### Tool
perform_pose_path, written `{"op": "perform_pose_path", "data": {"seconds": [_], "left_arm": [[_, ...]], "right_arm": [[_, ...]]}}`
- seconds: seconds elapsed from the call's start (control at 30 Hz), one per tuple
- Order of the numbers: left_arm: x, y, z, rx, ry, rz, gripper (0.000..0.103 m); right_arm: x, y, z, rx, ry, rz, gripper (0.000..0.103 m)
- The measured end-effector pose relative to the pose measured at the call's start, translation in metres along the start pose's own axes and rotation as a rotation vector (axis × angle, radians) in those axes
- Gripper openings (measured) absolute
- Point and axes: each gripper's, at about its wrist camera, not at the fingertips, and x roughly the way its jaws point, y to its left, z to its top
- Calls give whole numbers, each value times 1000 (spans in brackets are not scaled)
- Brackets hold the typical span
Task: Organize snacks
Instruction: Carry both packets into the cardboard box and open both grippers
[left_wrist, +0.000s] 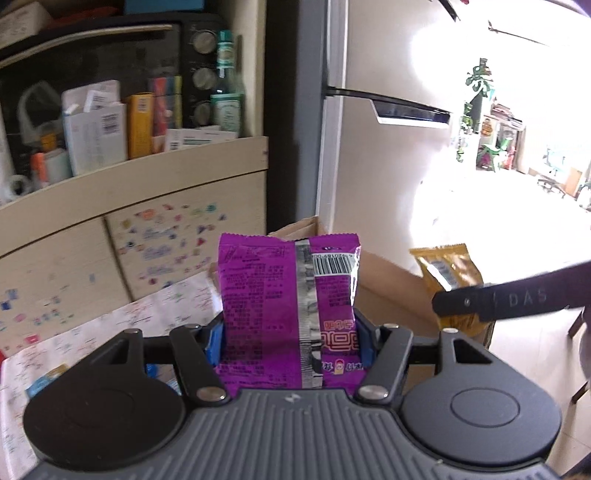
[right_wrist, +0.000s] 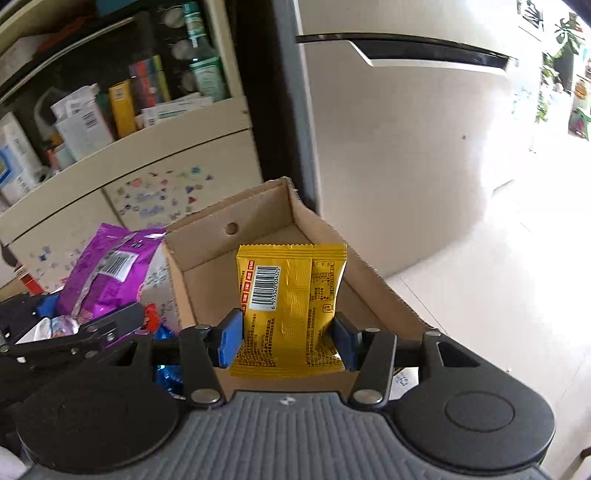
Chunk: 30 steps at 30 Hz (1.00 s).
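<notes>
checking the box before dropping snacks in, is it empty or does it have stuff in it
Looks empty: the cardboard box shows bare floor and walls; the yellow packet hides part.

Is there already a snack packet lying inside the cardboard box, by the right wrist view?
No, the box shows only bare cardboard inside; the yellow packet is held above it.

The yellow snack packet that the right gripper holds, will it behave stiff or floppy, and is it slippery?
The yellow snack packet probably stays fairly stiff: it stands upright above the right gripper without drooping. It looks light, being small and flat. Its glossy film may be slippery, yet the blue pads pinch its sides inward, so the grip seems secure.
</notes>
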Motion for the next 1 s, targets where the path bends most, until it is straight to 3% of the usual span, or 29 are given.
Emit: {"op": "perform_pose_path", "data": {"seconds": [0.27, 0.4, 0.5, 0.57, 0.7, 1.0], "left_arm": [[41, -12, 12, -15, 21, -72, 66], [48, -10, 8, -42, 22, -70, 76], [48, -2, 9, -78, 25, -64, 79], [47, 2, 10, -77, 22, -36, 84], [47, 17, 6, -75, 48, 77, 85], [51, 32, -37, -34, 173, 189, 88]], "right_arm": [[9, -12, 7, 87, 17, -11, 59], [14, -15, 8, 124, 27, -12, 70], [14, -16, 8, 130, 26, -9, 72], [14, -15, 8, 132, 29, 1, 74], [13, -9, 5, 98, 41, 43, 77], [26, 14, -9, -45, 124, 61, 85]]}}
